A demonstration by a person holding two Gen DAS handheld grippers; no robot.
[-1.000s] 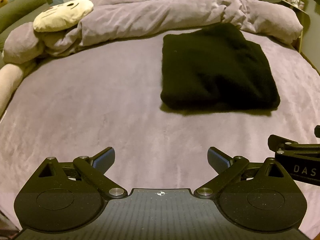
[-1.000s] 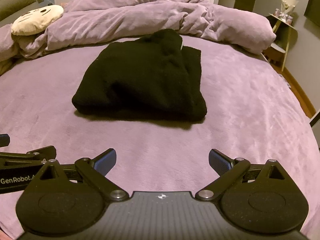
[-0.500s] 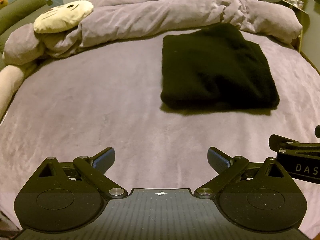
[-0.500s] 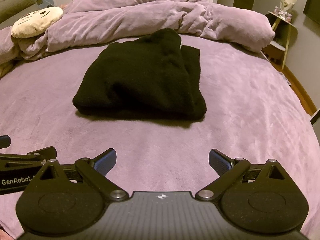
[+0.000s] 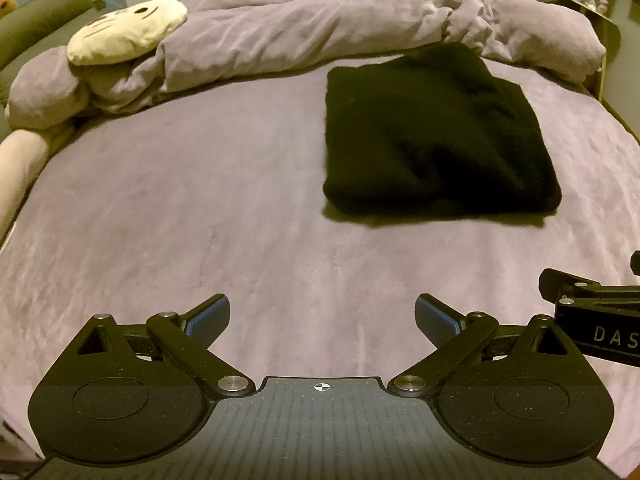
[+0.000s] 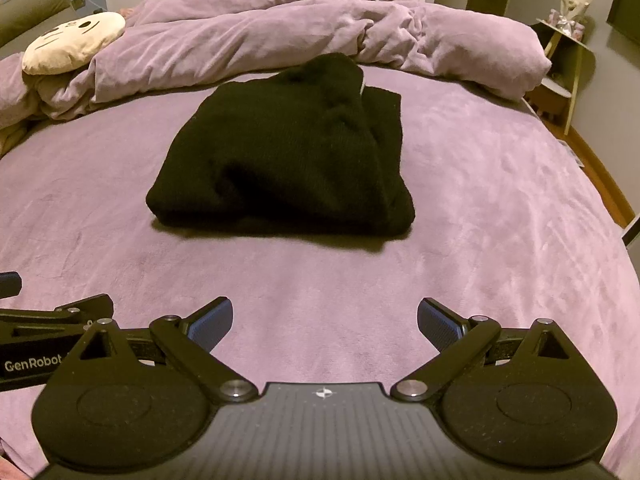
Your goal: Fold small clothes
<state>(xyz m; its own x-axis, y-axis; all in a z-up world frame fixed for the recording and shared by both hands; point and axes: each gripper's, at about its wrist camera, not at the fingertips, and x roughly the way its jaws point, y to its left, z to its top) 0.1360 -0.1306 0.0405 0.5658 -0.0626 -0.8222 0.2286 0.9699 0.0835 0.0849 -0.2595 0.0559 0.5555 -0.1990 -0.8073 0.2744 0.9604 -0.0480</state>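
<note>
A black garment [image 5: 436, 140] lies folded into a thick rectangle on the purple bed sheet [image 5: 180, 200]; in the right wrist view the same garment [image 6: 288, 160] sits ahead at centre. My left gripper [image 5: 322, 312] hangs open above the bare sheet, short of the garment and to its left, with nothing between the blue pads. Likewise open and empty, my right gripper [image 6: 325, 314] is held over the sheet [image 6: 500, 220] in front of the garment's near edge. Each gripper's side shows at the edge of the other's view.
A bunched purple duvet [image 5: 360, 28] runs along the far side of the bed, with a cream plush pillow with a face [image 5: 124, 36] at its left end. A small shelf unit [image 6: 568, 52] stands beyond the bed's right edge, above wooden floor [image 6: 600, 176].
Both views have barely shifted; the garment lies as before and both grippers stay open over the sheet.
</note>
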